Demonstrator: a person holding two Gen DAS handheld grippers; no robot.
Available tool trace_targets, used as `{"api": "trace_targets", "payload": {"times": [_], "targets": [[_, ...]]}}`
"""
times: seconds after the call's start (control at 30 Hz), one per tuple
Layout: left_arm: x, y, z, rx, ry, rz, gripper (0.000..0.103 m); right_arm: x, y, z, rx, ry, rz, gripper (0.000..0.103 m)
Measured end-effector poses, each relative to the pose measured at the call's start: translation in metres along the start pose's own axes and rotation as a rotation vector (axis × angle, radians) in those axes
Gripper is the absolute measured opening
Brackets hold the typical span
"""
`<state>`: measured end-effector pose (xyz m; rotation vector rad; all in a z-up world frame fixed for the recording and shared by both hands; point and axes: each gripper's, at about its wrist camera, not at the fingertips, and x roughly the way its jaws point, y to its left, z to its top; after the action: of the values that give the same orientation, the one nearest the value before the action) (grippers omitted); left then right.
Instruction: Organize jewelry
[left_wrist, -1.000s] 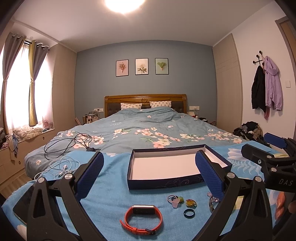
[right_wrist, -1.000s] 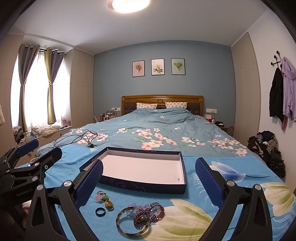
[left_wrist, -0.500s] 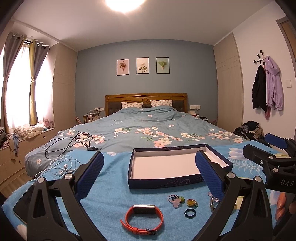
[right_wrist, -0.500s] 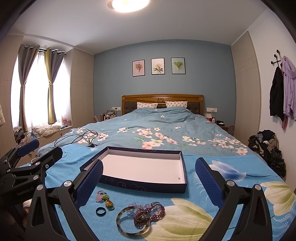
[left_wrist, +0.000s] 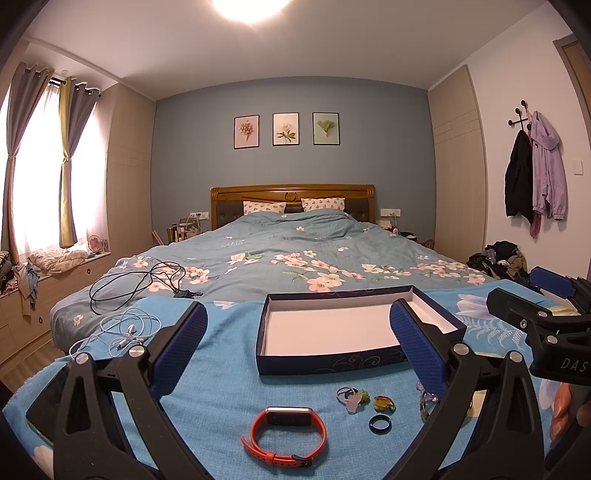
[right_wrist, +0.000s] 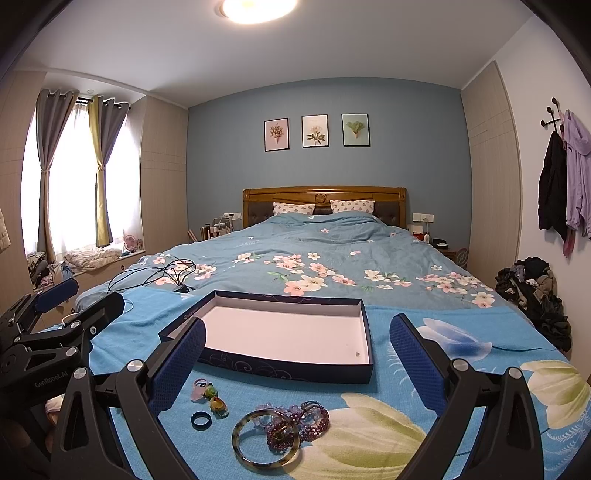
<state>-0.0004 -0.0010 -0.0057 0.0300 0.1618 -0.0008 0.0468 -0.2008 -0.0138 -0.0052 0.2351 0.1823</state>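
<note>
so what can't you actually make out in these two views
- Left wrist view: the bangle is mostly hidden behind the left gripper's right finger.
- Left wrist view: a dark flat object at the left is covered by the other finger; what it is stays unclear.
- Right wrist view: the orange watch band is out of frame.
- Right wrist view: a tiny speck in the box is too small to identify.

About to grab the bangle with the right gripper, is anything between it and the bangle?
Nothing visible blocks it. The right gripper hangs open above the bangle, with bare blanket between. A purple beaded bracelet lies across the bangle's far rim, touching it.
</note>
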Motion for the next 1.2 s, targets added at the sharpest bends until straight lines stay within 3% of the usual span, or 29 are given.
{"api": "trace_targets", "payload": {"times": [1.2], "targets": [[0.0010,0.0013,-0.0003,0.000,0.003,-0.003,0.097,0.0003,-0.0015,-0.0012,0.010,0.000,0.001,0.096]]}}
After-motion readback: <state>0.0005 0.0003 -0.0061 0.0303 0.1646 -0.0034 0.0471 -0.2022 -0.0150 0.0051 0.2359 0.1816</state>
